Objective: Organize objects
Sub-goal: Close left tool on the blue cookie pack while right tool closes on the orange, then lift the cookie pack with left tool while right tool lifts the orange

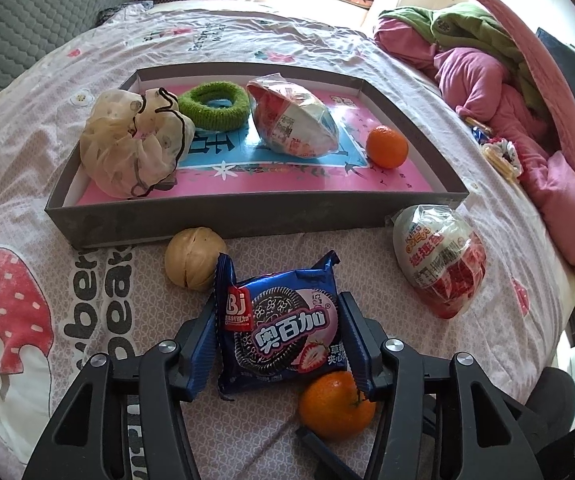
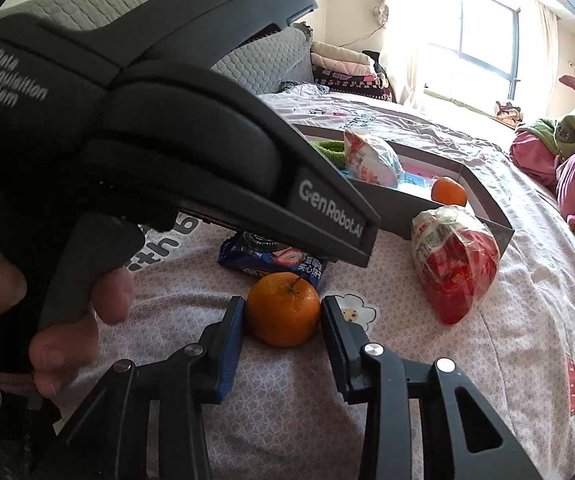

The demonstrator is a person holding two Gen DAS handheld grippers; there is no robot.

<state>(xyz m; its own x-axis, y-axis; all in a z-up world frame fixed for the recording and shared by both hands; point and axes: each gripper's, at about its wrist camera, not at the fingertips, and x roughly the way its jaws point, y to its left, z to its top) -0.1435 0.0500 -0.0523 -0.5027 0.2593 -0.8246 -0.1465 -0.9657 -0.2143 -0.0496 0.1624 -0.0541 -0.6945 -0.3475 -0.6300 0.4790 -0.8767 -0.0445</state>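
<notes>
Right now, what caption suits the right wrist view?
Right tongs bracket an orange on the bedspread, not yet gripping.

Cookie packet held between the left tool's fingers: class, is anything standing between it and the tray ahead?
Only partly. The cookie packet sits between the left tool fingers; the walnut lies ahead-left before the tray wall. Straight ahead appears clear.
</notes>
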